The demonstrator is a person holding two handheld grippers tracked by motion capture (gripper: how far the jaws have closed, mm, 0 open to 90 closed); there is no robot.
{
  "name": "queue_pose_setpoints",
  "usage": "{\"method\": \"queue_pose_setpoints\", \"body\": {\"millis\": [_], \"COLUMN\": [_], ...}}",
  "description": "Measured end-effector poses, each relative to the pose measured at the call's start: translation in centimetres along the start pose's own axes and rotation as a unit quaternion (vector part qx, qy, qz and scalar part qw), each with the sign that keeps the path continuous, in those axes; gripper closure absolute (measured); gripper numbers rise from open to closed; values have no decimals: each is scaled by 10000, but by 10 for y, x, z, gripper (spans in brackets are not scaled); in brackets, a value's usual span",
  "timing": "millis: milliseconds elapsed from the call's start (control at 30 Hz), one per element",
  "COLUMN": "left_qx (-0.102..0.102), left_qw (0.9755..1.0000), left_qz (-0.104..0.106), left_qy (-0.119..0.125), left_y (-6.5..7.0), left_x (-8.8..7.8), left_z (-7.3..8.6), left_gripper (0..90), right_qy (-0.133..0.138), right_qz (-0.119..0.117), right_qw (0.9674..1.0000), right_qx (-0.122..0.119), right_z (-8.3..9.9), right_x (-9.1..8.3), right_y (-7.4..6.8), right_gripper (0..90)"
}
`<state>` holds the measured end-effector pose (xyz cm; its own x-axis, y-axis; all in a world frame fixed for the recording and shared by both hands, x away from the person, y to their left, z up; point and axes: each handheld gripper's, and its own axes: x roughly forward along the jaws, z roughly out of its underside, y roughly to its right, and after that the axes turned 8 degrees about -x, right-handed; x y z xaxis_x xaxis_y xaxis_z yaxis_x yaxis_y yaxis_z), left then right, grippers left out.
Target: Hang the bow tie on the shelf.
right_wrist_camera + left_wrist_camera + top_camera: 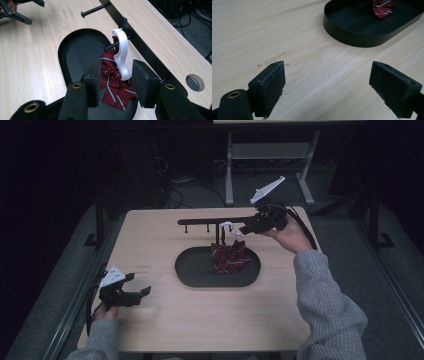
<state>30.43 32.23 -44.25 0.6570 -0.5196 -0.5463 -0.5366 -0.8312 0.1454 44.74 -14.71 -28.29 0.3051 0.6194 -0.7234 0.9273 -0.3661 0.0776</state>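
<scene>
Maroon striped bow tie (113, 87) hangs by its white strap (121, 56) from a rack peg (112, 45) over the black tray (192, 270) mid-table; right gripper (116, 83), jaws apart around strap, should back off straight; left gripper (327, 87) open, idle near left edge.

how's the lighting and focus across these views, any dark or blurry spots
High view: dim, the room behind the table nearly black. Left gripper view: bright and even, the black tray sharp, near pads slightly soft. Right gripper view: the bow tie clear, the foreground blurred.
</scene>
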Motion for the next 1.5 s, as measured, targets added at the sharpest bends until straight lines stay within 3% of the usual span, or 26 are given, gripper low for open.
{"method": "queue_pose_setpoints", "body": {"millis": [1500], "left_qx": [48], "left_qw": [10000], "left_qz": [8], "left_qy": [-7], "left_y": [1], "left_x": [0], "left_z": [0], "left_gripper": [130], "right_qy": [189], "right_qz": [17], "right_qw": [9995], "right_qx": [271], "right_z": [37], "right_x": [-19], "right_y": [-13], "right_gripper": [503]}}
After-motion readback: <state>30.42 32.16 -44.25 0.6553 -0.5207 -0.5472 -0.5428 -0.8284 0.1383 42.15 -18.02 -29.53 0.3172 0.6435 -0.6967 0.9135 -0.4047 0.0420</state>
